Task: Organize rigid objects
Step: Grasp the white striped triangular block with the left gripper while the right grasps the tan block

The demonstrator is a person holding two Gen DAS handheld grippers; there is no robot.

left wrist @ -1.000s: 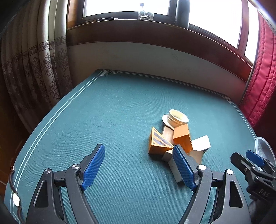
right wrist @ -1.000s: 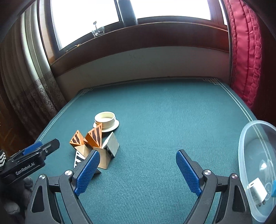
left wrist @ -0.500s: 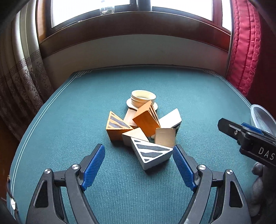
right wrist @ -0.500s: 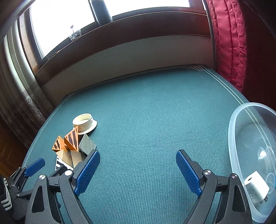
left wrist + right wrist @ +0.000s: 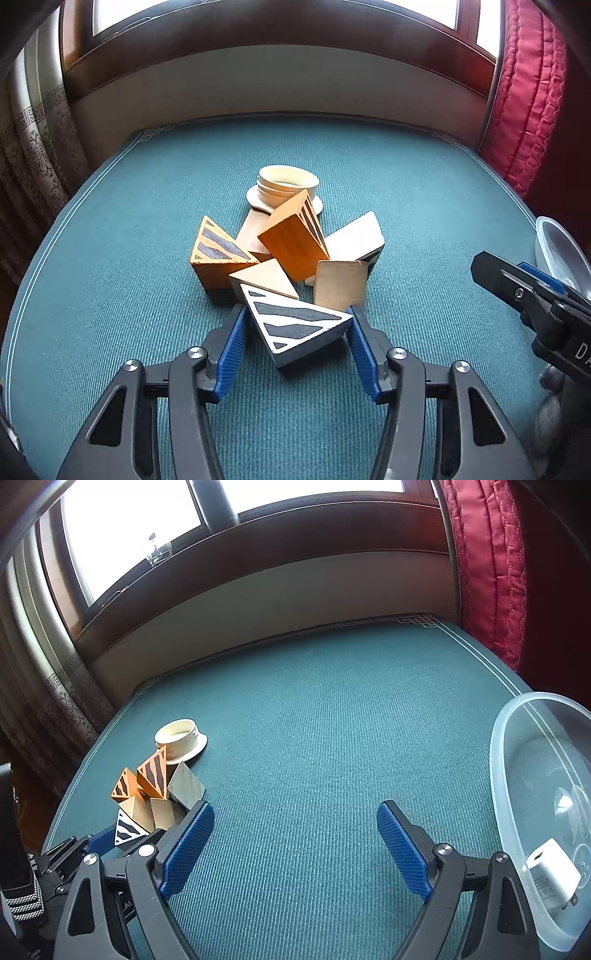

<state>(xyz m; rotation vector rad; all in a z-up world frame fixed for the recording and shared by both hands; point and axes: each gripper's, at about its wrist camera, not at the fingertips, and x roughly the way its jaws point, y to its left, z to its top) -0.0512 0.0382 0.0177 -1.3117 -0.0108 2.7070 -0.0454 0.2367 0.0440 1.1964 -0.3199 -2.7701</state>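
Several wooden wedge blocks lie heaped on the green carpet (image 5: 110,295). Nearest is a white wedge with black stripes (image 5: 291,321), which is also in the right wrist view (image 5: 127,830). My left gripper (image 5: 295,314) straddles it and its jaws are closing, with both blue pads touching the wedge's corners. Behind it are an orange striped wedge (image 5: 218,258), a tilted orange block (image 5: 291,243), plain wooden pieces (image 5: 340,284) and a cream ring-shaped cup (image 5: 286,184). My right gripper (image 5: 295,806) stands open over bare carpet, with nothing between its fingers.
A clear plastic bowl (image 5: 517,746) sits at the right edge and holds a white charger plug (image 5: 554,875). A low wall and window sill run behind the carpet, with a red curtain (image 5: 487,565) on the right and patterned curtains on the left. A sleeve shows at far left.
My left gripper swung onto the block pile and dropped closer, then its jaws came in from wide apart onto the striped white wedge. The right gripper rolled slightly and its jaws kept the same width.
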